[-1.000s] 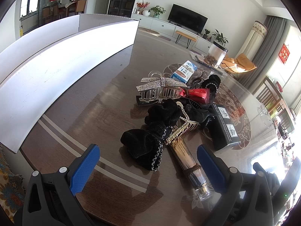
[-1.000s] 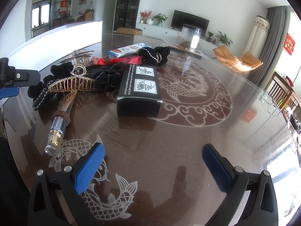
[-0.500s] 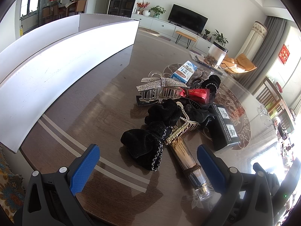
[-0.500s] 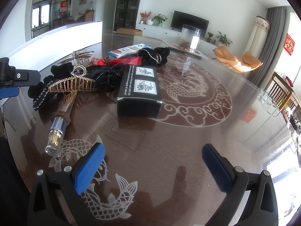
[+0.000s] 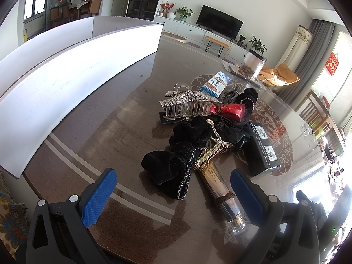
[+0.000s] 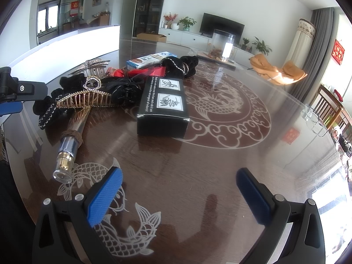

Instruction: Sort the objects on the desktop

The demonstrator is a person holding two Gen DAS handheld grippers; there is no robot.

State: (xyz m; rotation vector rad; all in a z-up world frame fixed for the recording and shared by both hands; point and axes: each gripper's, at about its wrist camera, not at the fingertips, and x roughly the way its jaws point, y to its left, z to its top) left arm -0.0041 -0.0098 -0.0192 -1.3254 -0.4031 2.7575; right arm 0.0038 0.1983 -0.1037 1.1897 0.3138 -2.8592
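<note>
On the table (image 5: 105,114) the objects lie in one heap. A long box (image 5: 55,81) stands along its left edge. In the heap, the bow (image 5: 173,171) lies nearest, the tube (image 5: 220,189) just to its right (partly under a comb (image 5: 214,147)), the carton (image 5: 261,149) farther right, the claw clip (image 5: 187,105) behind.

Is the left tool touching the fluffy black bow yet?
Apart. In the left wrist view, the open left tool has bare brown table showing between its blue fingers and the black velvet bow with silver trim.
</note>
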